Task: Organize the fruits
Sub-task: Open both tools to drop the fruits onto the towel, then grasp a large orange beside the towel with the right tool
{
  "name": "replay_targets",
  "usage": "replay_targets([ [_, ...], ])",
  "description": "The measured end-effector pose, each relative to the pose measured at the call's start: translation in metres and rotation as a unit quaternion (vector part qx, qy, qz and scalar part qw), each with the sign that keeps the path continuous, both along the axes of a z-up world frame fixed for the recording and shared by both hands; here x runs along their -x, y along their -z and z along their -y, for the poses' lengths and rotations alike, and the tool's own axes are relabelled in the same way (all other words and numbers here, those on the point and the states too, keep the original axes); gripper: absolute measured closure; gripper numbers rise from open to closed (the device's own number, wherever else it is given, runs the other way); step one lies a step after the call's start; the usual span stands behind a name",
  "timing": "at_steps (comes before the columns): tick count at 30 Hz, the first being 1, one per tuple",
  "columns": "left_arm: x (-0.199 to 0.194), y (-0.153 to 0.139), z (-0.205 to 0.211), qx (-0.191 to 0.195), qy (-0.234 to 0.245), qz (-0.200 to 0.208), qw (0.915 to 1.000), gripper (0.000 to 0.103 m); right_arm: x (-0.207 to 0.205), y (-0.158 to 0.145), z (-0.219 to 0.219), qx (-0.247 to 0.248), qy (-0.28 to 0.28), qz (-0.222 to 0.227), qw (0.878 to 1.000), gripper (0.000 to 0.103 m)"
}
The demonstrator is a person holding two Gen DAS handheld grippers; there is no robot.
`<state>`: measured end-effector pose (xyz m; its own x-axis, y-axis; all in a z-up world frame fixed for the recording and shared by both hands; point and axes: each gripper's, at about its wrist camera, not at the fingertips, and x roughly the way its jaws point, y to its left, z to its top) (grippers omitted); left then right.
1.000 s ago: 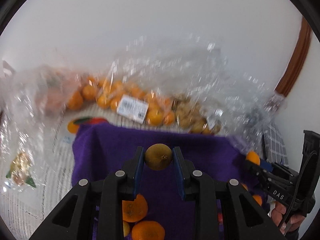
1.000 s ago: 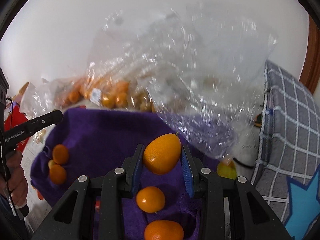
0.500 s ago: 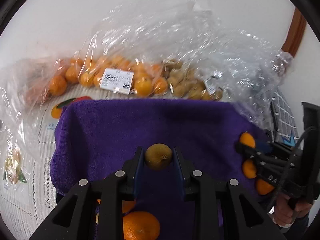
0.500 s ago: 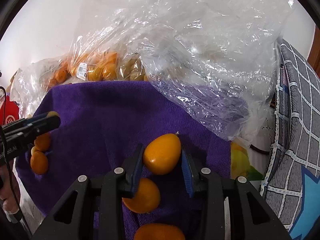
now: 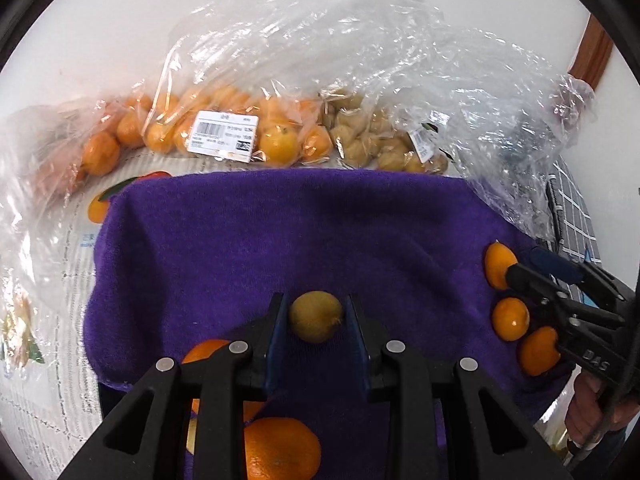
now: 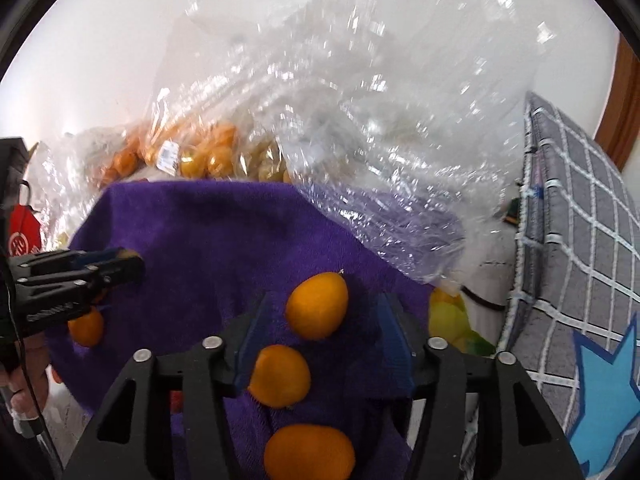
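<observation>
Kumquats sit on a purple cloth (image 5: pixel 256 240): the left gripper (image 5: pixel 316 326) clamps a yellowish kumquat (image 5: pixel 316 321); the right gripper (image 6: pixel 318 322) stands spread around an orange kumquat (image 6: pixel 317 305) lying on the cloth. At twelve o'clock, bagged oranges (image 5: pixel 276 142) and crumpled clear plastic (image 6: pixel 360 128) crowd the cloth's far edge.
</observation>
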<state>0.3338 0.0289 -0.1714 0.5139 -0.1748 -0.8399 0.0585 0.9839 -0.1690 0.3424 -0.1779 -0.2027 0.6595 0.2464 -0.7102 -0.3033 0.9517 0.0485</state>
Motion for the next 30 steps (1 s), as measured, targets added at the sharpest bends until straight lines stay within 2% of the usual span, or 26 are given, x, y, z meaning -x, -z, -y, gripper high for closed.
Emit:
replay_targets([
  [3,0.001,-0.002,0.002,-0.007,-0.002,-0.001,1.0000,0.073,0.010,-0.010,0.004,-0.001,0.002,0.009,1.000,0.043],
  [5,0.004,-0.009,0.004,-0.005,0.001,0.008,1.0000,0.068,0.021,-0.018,0.006,-0.002,0.003,0.017,1.000,0.042],
  [10,0.022,-0.042,0.010,-0.007,0.005,0.053,0.9985,0.059,0.055,-0.033,0.011,-0.018,0.007,0.032,0.999,0.041],
  [18,0.059,-0.099,0.018,-0.012,0.023,0.136,0.9904,0.058,0.111,-0.053,0.011,-0.001,0.029,0.060,0.998,0.041],
  [21,0.075,-0.120,0.015,-0.010,0.015,0.161,0.9868,0.058,0.130,-0.055,0.013,0.004,0.051,0.071,0.996,0.041],
  [25,0.097,-0.124,0.009,-0.001,0.002,0.166,0.9861,0.059,0.149,-0.052,0.016,0.004,0.064,0.071,0.995,0.041],
  [30,0.127,-0.107,0.002,-0.032,0.005,0.159,0.9867,0.058,0.171,-0.042,0.016,-0.019,0.054,0.058,0.997,0.042],
])
